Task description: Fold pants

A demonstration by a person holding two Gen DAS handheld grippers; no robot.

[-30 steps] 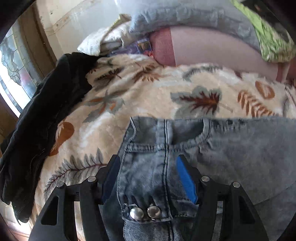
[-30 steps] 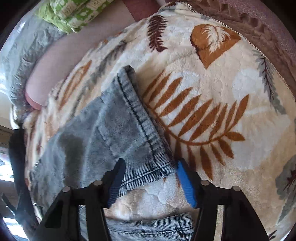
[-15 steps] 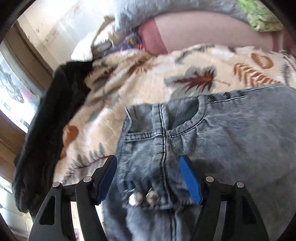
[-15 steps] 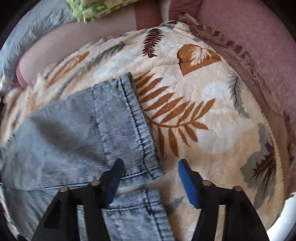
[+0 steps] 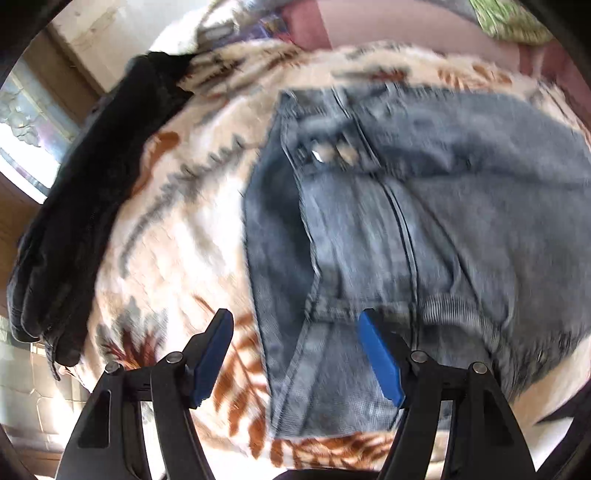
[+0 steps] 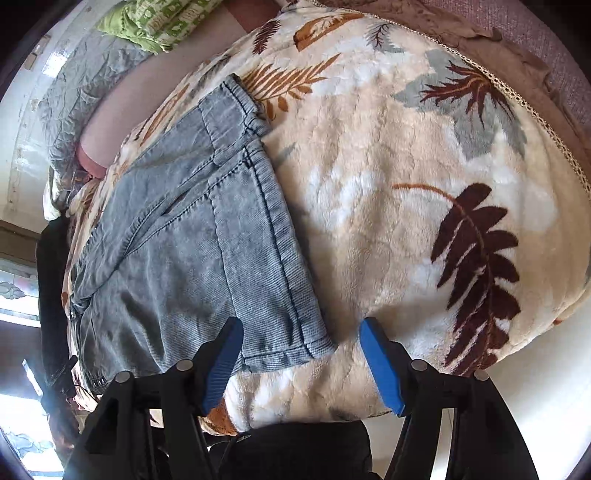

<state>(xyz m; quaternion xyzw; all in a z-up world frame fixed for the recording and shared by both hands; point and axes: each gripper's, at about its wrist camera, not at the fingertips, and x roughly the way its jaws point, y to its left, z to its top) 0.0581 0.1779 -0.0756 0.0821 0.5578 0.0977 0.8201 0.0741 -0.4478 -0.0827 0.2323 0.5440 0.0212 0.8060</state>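
Note:
Grey-blue denim pants lie spread on a cream leaf-print blanket. In the left wrist view the waistband with its two metal buttons is far from me; this view is motion-blurred. My left gripper is open and empty above the near edge of the denim. In the right wrist view the pants lie at the left, with a hemmed leg end between my fingers. My right gripper is open and empty, above that hem corner.
A black garment lies along the blanket's left edge. Grey and green pillows and a pink bolster sit at the far end. A brown lace-edged cover borders the blanket on the right.
Both grippers have pulled back toward me. The left one has let go of the waistband, which now lies farther away. The right one now sees both stacked leg ends.

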